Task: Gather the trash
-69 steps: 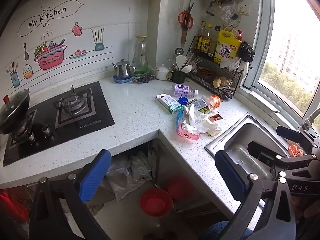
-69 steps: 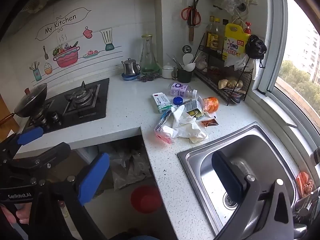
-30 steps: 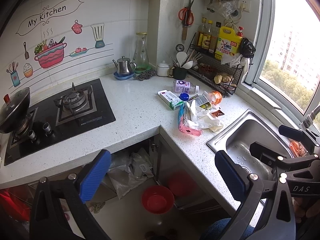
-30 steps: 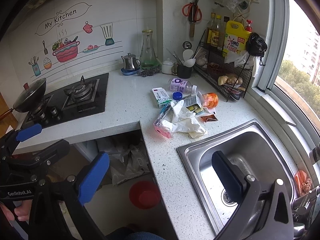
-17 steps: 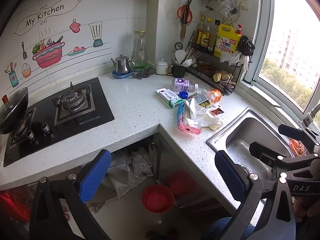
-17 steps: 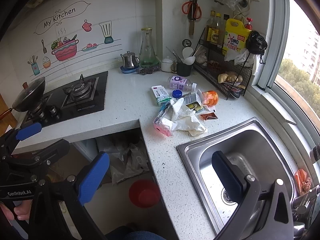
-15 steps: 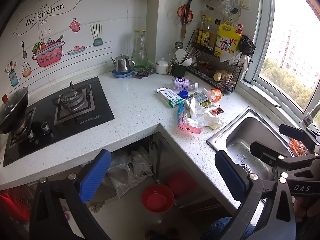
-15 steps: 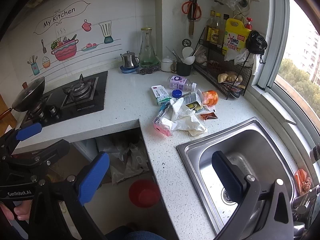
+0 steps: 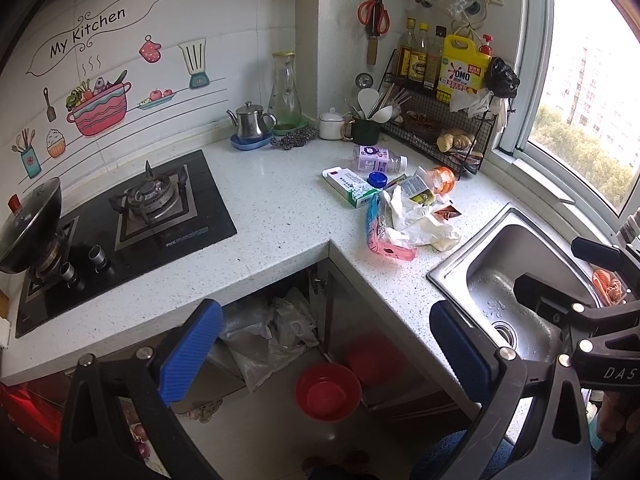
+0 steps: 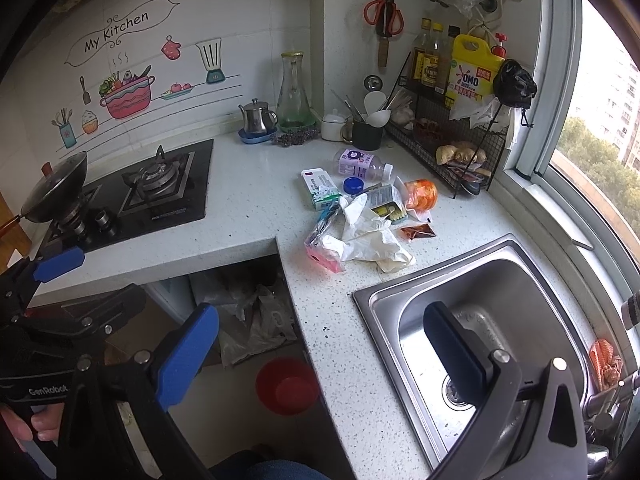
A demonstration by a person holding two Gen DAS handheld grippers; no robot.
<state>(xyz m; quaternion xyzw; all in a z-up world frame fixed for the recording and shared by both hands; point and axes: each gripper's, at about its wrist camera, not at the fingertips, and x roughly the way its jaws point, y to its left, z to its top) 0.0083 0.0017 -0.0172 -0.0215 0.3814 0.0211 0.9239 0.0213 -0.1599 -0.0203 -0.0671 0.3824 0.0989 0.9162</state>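
A pile of trash lies on the white speckled counter (image 9: 280,208) by the sink: crumpled white wrapper (image 9: 416,224) (image 10: 368,236), pink and blue packet (image 9: 380,236) (image 10: 320,248), green and white carton (image 9: 348,188) (image 10: 316,188), purple-labelled bottle (image 9: 376,160) (image 10: 360,168), blue cap (image 9: 376,179), orange wrapper (image 9: 442,178) (image 10: 420,194) and a brown sachet (image 10: 416,232). My left gripper (image 9: 324,352) is open and empty, well short of the pile. My right gripper (image 10: 320,348) is open and empty, held over the counter's front edge beside the sink.
A steel sink (image 10: 480,304) is to the right of the pile. A gas hob (image 9: 132,216) with a wok (image 9: 28,228) is on the left. A red bin (image 9: 328,390) and plastic bags (image 9: 272,332) sit under the counter. A wire rack (image 9: 436,128) with bottles stands behind the trash.
Both views have shifted only slightly; the trash pile has not moved and both grippers stay open.
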